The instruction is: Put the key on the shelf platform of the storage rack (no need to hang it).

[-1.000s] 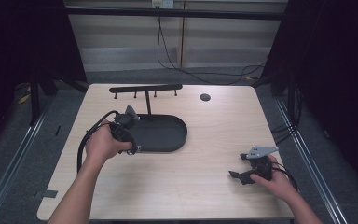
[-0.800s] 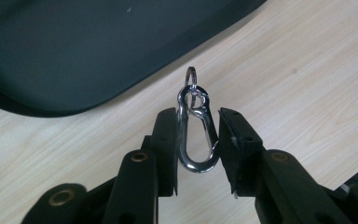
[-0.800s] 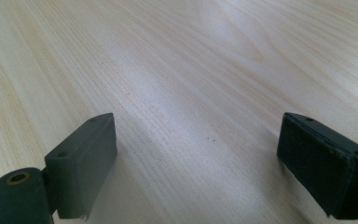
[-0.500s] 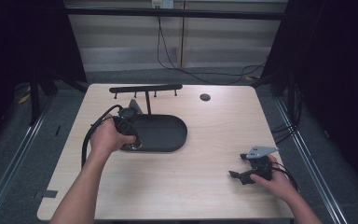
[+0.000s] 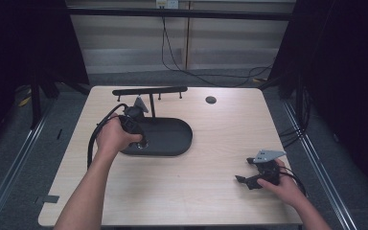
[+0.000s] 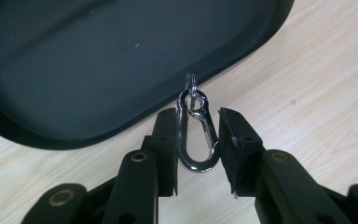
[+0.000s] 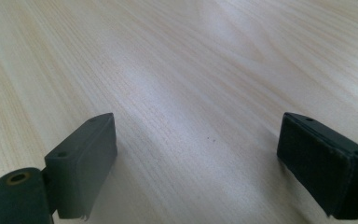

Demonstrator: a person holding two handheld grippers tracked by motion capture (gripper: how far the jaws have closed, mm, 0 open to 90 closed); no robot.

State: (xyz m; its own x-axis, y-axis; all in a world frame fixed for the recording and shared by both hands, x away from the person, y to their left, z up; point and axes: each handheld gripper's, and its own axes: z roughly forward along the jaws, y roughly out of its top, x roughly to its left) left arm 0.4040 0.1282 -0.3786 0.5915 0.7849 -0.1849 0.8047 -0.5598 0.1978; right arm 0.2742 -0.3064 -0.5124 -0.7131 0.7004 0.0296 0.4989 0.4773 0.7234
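High view: the pale wooden counter [image 5: 172, 191] carries a black stand, an oval base [image 5: 165, 136] with an upright post and a crossbar [image 5: 149, 90] with small pegs hanging from it. The left gripper [image 5: 133, 122] is held in the person's left hand over the left end of the oval base, its black cable looping out to the left. The right gripper [image 5: 256, 178] lies low over the near right corner of the counter in the person's right hand, well apart from the stand, with its grey three-cornered plate on top. A small dark round disc [image 5: 211, 99] sits in the counter near the far edge. No writing can be read anywhere.

Left gripper view: a silver snap hook [image 6: 196, 135] stands between the jaws of the left gripper [image 6: 198, 149], clamped by its two long sides. Its small ring end points up toward the rim of the black oval base [image 6: 121, 56], which fills the upper left. Bare wood shows to the right and below. The hook carries no legible marking.

Right gripper view: the jaws of the right gripper [image 7: 198, 163] stand wide apart with nothing between them, above bare wood grain.
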